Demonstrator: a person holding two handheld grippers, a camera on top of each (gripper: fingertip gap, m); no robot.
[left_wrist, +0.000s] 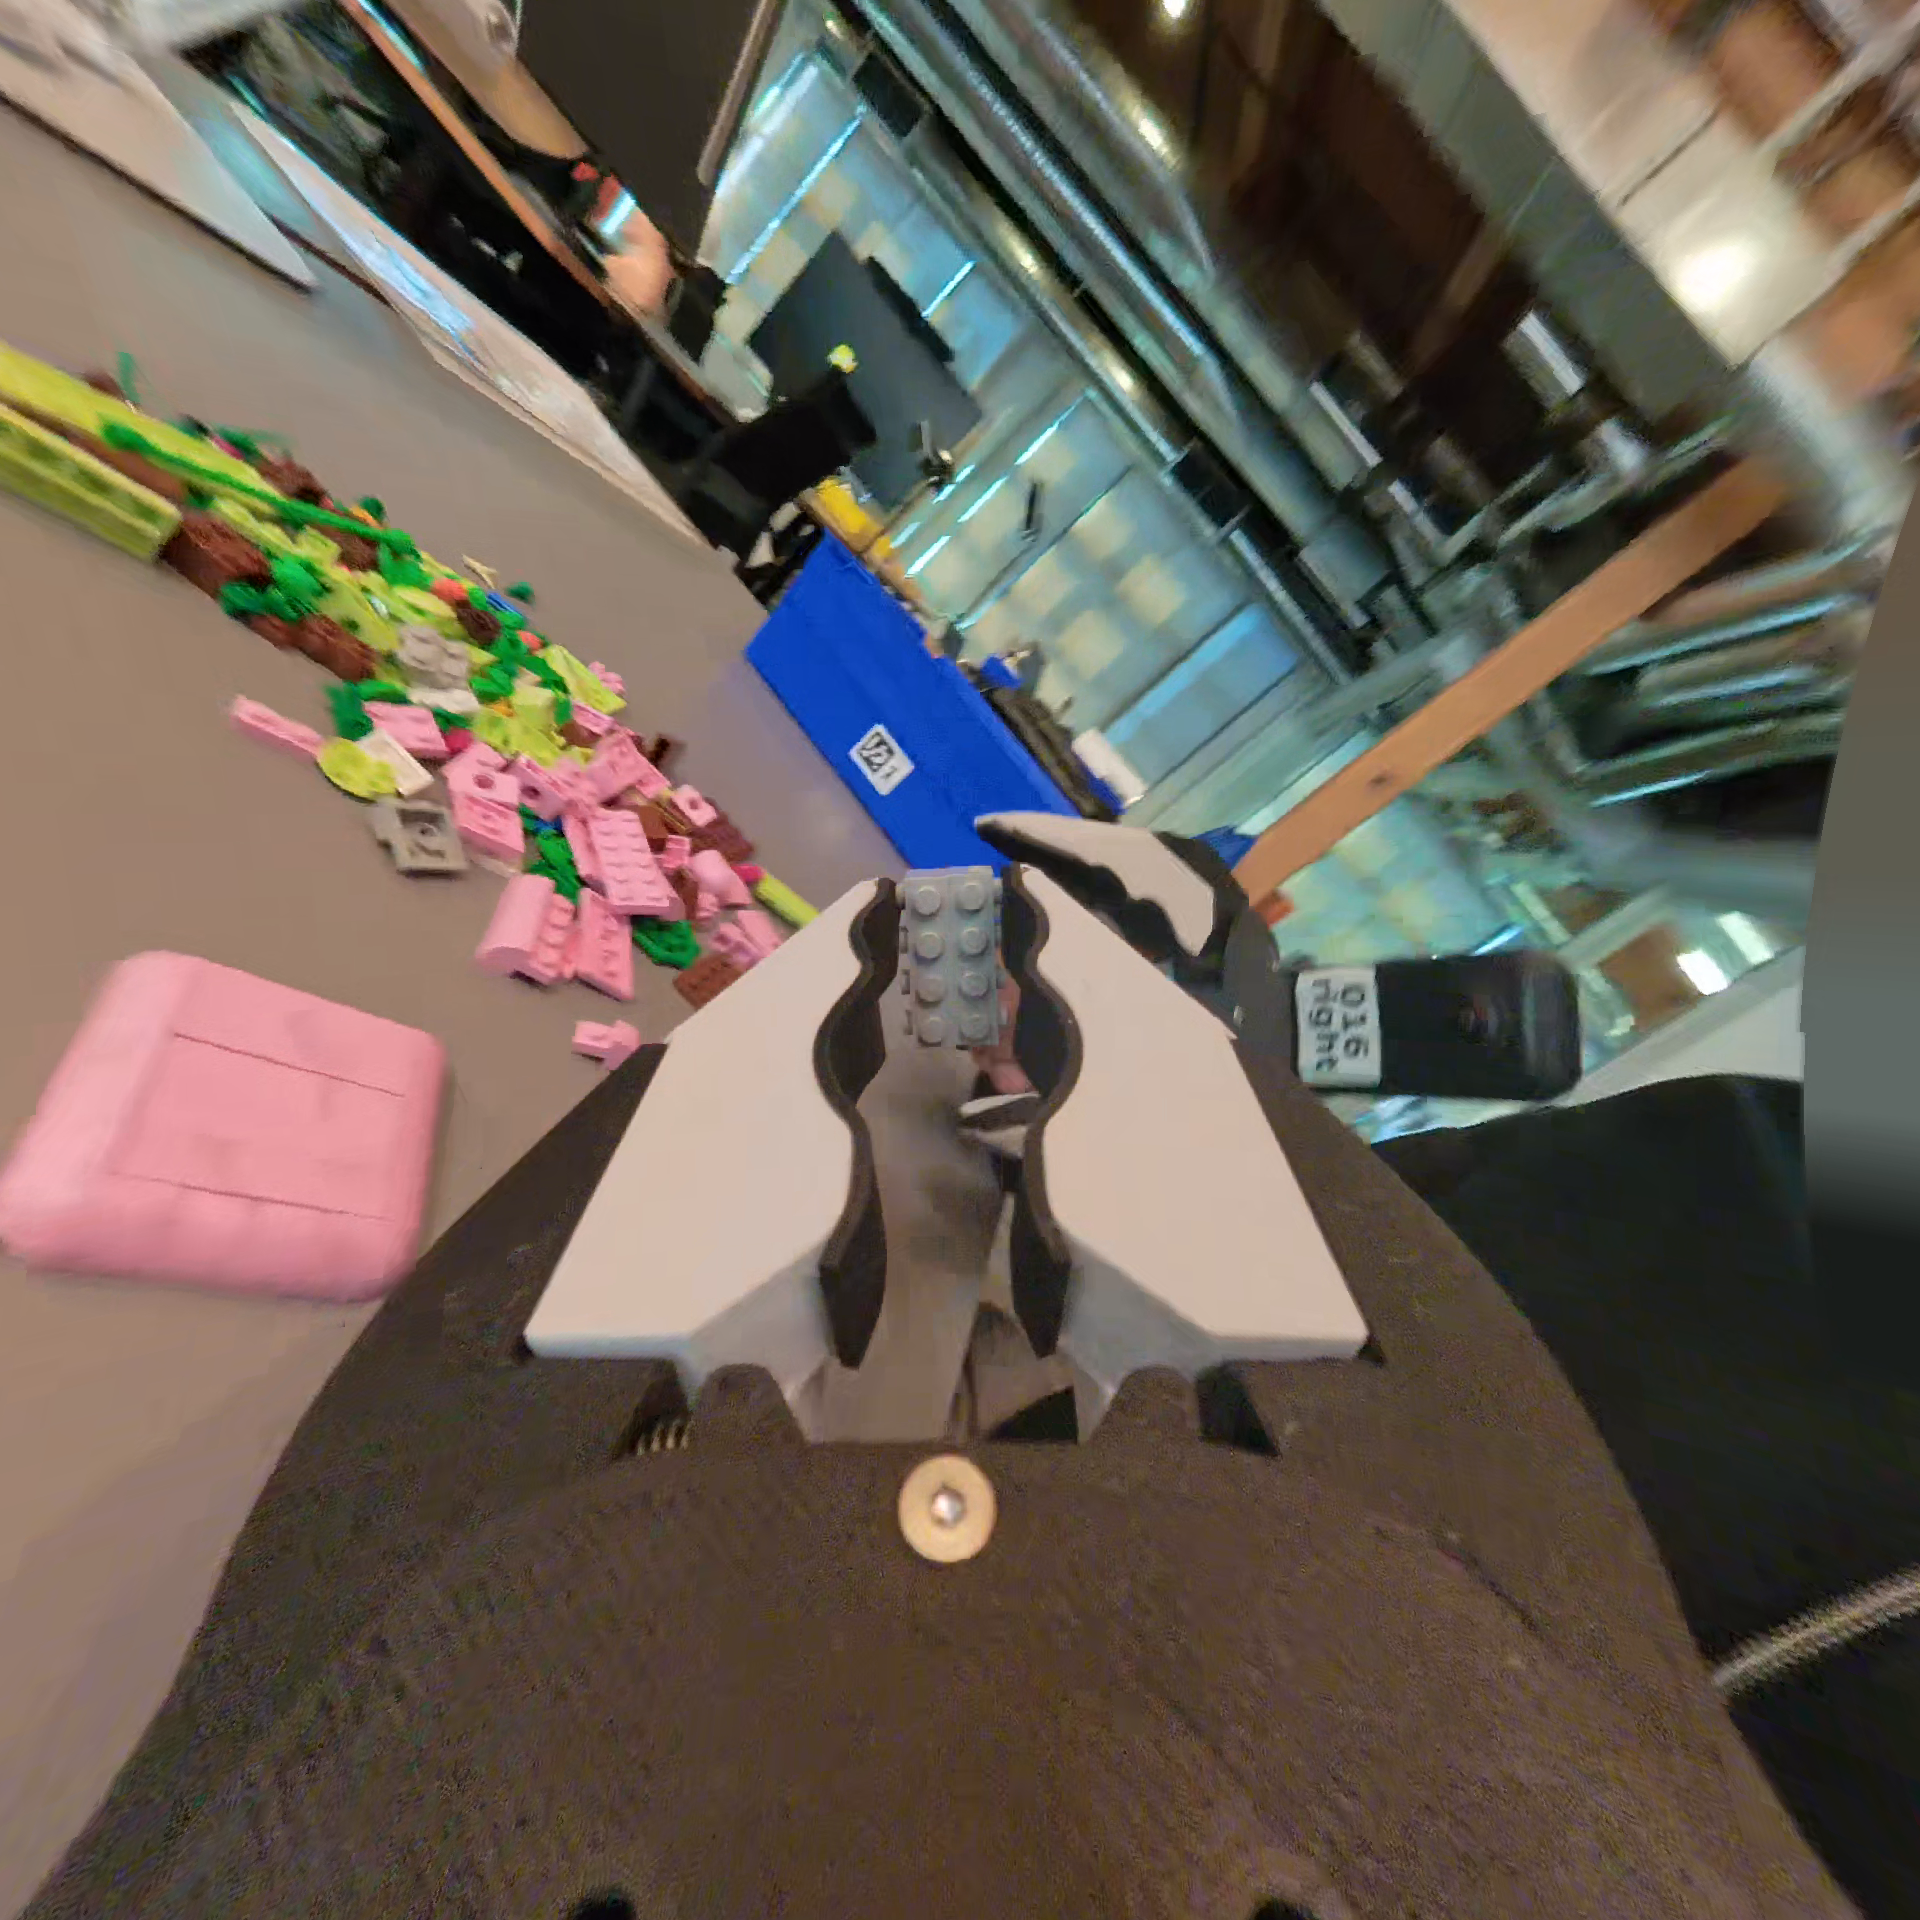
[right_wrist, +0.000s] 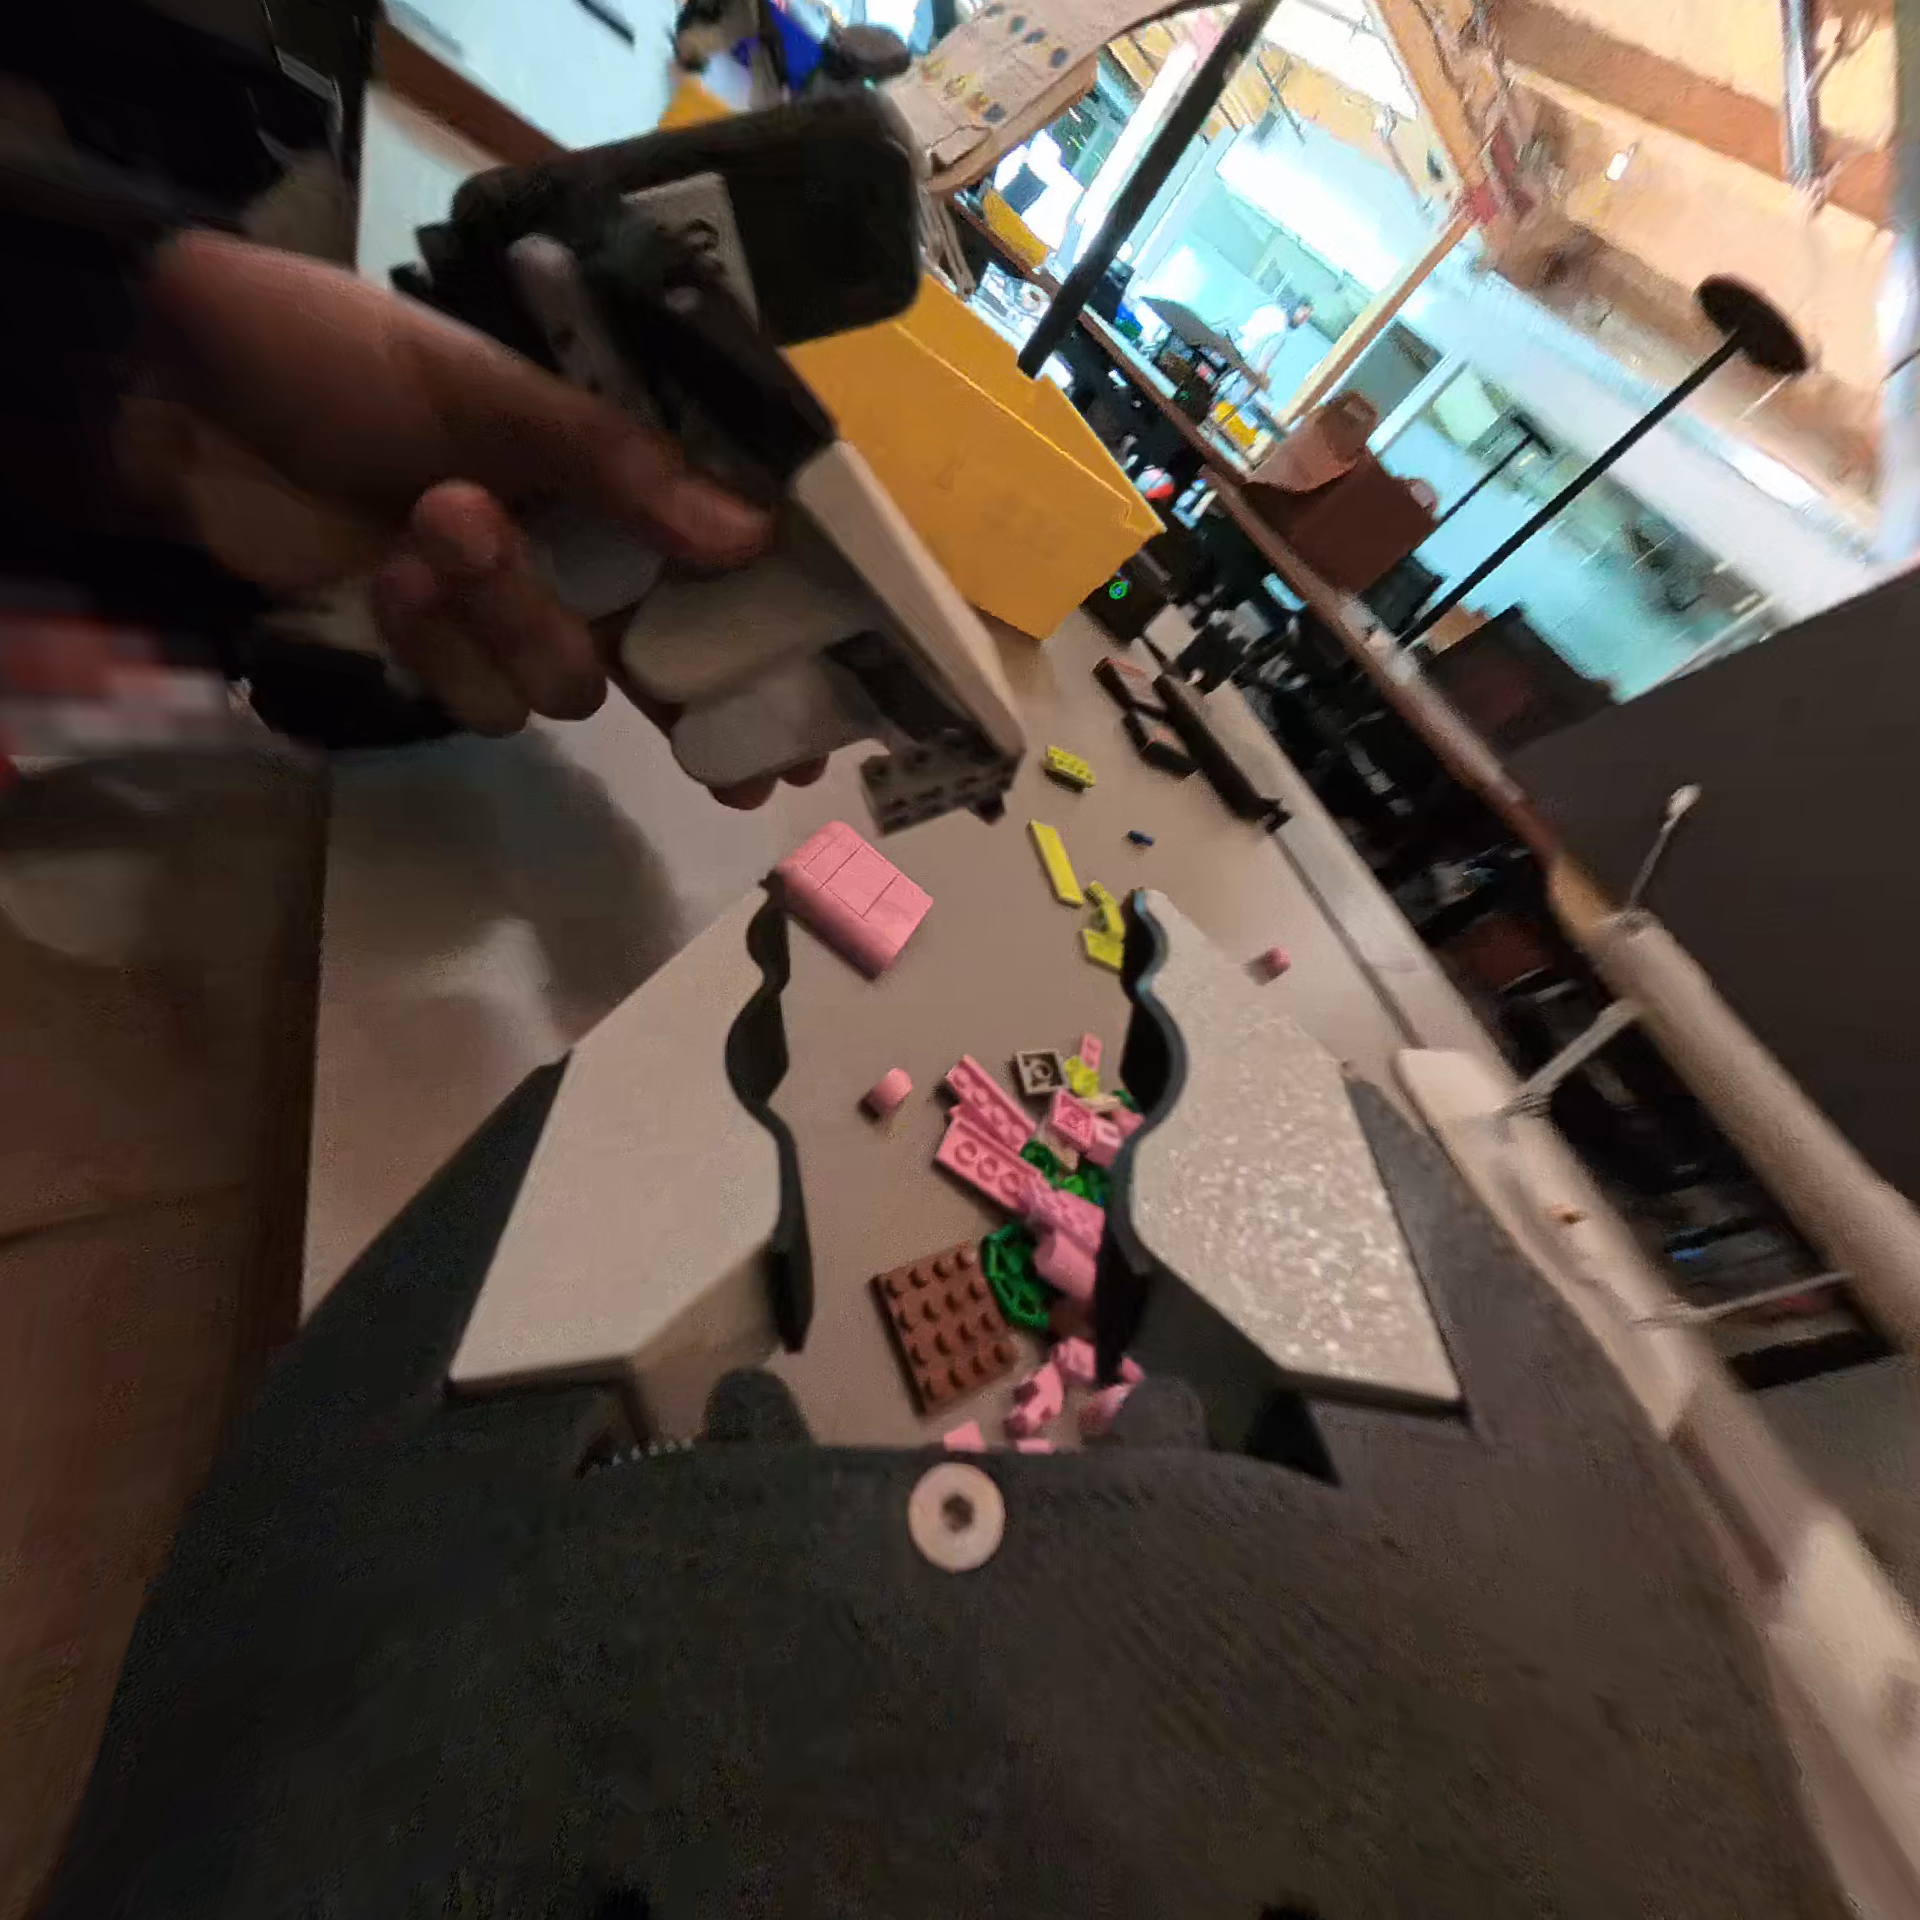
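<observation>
My left gripper (left_wrist: 951, 894) is shut on a grey studded brick (left_wrist: 951, 961), held upright between the fingertips above the grey table (left_wrist: 125, 852). One of the right gripper's fingers (left_wrist: 1101, 873) shows just behind and right of it. In the right wrist view my right gripper (right_wrist: 956, 914) is open and empty, hovering over a pile of pink, green and brown bricks (right_wrist: 1029, 1164). The left gripper (right_wrist: 940, 769), in a person's hand (right_wrist: 468, 499), holds the grey brick (right_wrist: 935, 795) just beyond my right fingertips.
A large pink slab (left_wrist: 218, 1122) lies on the table, also in the right wrist view (right_wrist: 857, 894). A long pile of pink, green and brown pieces (left_wrist: 582, 810) lies beyond it. A brown plate (right_wrist: 945, 1325), a yellow bin (right_wrist: 966, 457) and a blue bin (left_wrist: 873, 707) show. Between my left fingertips and the large pink slab (left_wrist: 218, 1122) there is roughly 11 centimeters. It is also in sight in the right wrist view (right_wrist: 859, 868).
</observation>
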